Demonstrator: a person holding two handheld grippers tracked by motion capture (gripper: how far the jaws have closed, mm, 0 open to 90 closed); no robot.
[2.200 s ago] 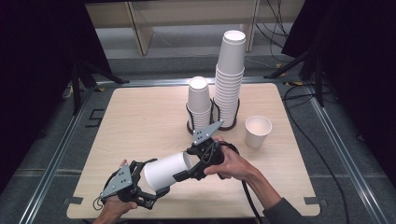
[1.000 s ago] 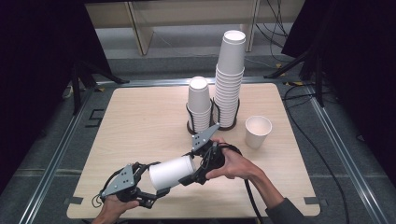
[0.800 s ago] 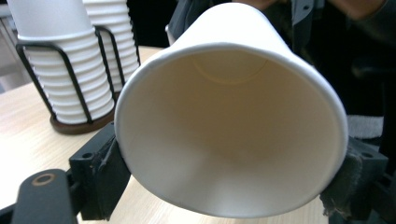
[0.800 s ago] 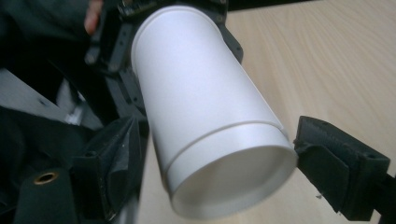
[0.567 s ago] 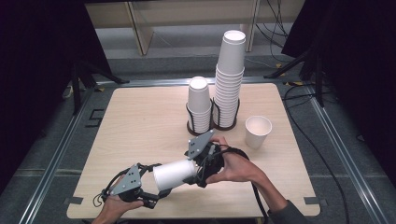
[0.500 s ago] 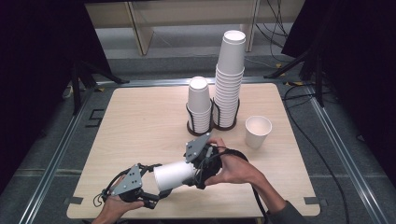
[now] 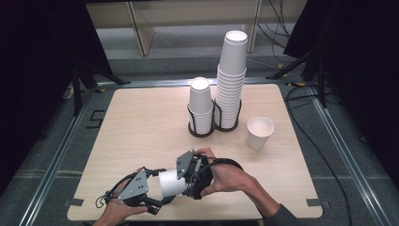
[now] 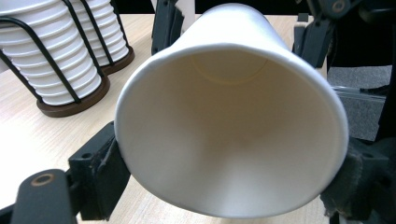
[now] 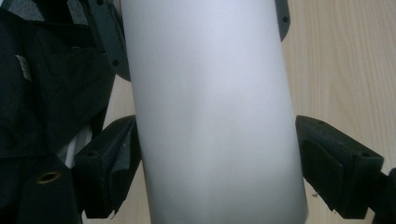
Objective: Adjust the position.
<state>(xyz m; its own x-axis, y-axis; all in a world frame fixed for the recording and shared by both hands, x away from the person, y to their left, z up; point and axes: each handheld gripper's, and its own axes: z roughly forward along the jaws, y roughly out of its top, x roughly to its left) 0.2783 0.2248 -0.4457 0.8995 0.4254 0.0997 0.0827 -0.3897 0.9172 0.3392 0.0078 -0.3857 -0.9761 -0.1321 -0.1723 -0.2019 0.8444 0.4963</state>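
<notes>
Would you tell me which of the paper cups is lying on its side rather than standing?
The cup between the two grippers near the table's front edge; the single cup and both stacks stand.

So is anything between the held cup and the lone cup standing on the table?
Nothing visible: bare table lies between the held cup, gripped by the left gripper, and the lone cup. The two racked stacks stand farther back.

paper cup base hidden behind right hand-held gripper, rim cut off at the right gripper view's bottom edge
</notes>
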